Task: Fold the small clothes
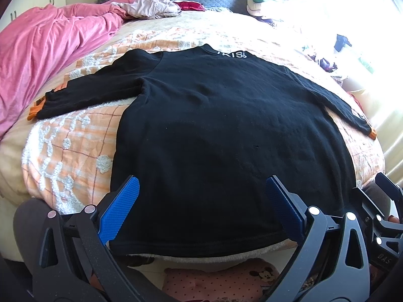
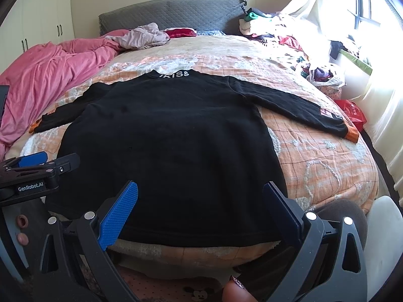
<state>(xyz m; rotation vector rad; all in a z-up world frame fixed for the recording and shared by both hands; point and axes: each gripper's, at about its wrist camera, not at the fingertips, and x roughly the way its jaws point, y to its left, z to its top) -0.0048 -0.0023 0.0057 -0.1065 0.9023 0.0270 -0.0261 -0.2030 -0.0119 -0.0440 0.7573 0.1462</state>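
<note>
The black long-sleeved sweater [image 1: 226,130] lay flat, sleeves spread, just ahead of the left tongs [image 1: 201,209] and right tongs [image 2: 200,211], both released. Folding seemingly hadn't begun; next likely needed a sleeve grasped.

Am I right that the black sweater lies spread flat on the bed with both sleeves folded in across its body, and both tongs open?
Not quite. The black sweater lies flat on the bed, but its sleeves are stretched out to either side, not folded in; the right wrist view shows both orange cuffs far apart. The left tongs and right tongs are open, as you say.
</note>
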